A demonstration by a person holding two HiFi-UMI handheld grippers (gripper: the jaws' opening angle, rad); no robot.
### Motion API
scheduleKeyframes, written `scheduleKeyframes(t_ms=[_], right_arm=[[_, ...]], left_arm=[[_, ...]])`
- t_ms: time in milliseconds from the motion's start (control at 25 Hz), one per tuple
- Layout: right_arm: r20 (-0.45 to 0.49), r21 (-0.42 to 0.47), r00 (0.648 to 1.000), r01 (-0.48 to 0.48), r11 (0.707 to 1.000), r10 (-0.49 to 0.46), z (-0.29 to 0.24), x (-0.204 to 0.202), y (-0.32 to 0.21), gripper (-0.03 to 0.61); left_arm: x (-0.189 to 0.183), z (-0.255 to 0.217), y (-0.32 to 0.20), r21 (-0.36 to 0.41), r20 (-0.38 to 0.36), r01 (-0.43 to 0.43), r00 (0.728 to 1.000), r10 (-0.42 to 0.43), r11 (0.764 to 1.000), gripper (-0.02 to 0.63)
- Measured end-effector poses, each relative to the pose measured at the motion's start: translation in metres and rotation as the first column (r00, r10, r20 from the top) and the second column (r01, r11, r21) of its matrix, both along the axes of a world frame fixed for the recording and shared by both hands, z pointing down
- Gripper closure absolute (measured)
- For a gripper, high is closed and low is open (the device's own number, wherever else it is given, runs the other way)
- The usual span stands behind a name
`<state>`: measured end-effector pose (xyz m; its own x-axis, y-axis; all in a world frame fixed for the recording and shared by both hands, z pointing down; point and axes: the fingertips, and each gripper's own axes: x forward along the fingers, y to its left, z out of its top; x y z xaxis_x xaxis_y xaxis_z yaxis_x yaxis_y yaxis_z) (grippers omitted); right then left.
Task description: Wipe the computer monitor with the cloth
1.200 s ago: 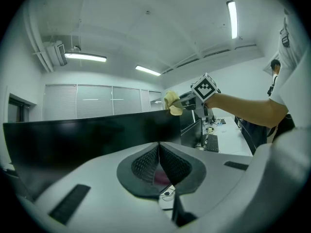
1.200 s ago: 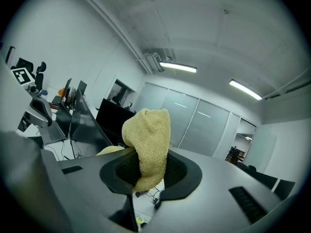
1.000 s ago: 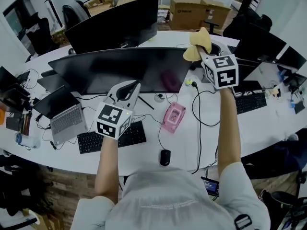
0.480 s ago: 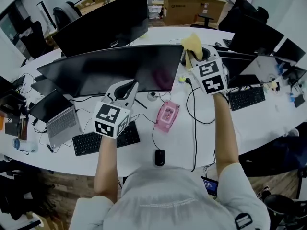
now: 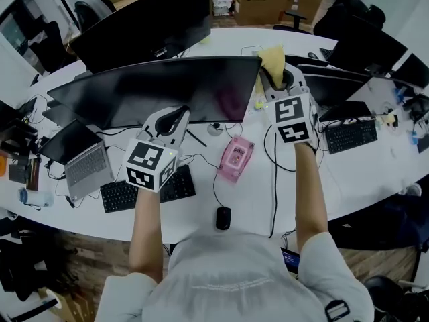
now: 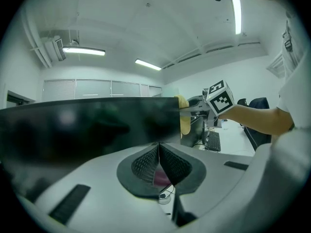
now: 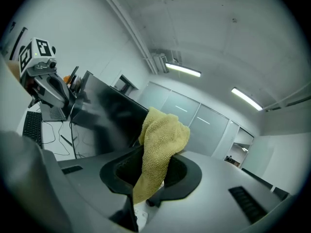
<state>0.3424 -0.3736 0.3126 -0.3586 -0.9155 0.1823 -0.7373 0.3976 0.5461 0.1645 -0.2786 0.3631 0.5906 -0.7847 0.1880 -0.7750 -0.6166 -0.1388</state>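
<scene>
1. On the near part of the white curved desk (image 5: 375,159), closest to the person, a small black computer mouse (image 5: 223,217) lies beside a black cable.
2. A little farther in, a black keyboard (image 5: 151,190) sits to the left. A pink rectangular device (image 5: 236,158) lies to its right, and an open grey laptop (image 5: 84,163) stands further left.
3. The left gripper (image 5: 171,123) is held over the far edge of the keyboard, in front of the lower edge of the screen. In the left gripper view its jaws (image 6: 159,147) are pressed together with nothing between them.
4. The right gripper (image 5: 279,80) is raised higher and farther out, on the right. Its jaws are clamped on a yellow terry cloth (image 7: 163,144), which bunches above them and hangs down in front.
5. The wide, curved black computer monitor (image 5: 154,92) spans the middle of the desk with its screen dark. The cloth (image 5: 271,59) sits at the monitor's upper right corner. The left gripper view shows the cloth (image 6: 183,115) right at the screen's right edge, but it is unclear whether they touch.
6. Behind that, a second large black monitor (image 5: 144,22) faces away.
7. Farthest back, brown cardboard boxes (image 5: 278,5) stand on the floor.
</scene>
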Motion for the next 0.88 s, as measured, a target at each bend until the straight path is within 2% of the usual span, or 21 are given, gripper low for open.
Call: scheduleKeyframes(t_ms=[160, 880], right_arm=[[0.003, 0.008, 1.0, 0.026, 1.0, -0.026, 0.005, -0.002, 0.007, 0.468], [0.02, -0.115, 0.999, 0.039, 0.993, -0.036, 0.058, -0.003, 0.02, 0.468]], left_arm=[[-0.005, 0.005, -0.004, -0.014, -0.008, 0.014, 1.0, -0.014, 1.0, 0.594], [0.007, 0.026, 0.003, -0.065, -0.011, -0.015, 1.0, 0.014, 0.998, 0.594]])
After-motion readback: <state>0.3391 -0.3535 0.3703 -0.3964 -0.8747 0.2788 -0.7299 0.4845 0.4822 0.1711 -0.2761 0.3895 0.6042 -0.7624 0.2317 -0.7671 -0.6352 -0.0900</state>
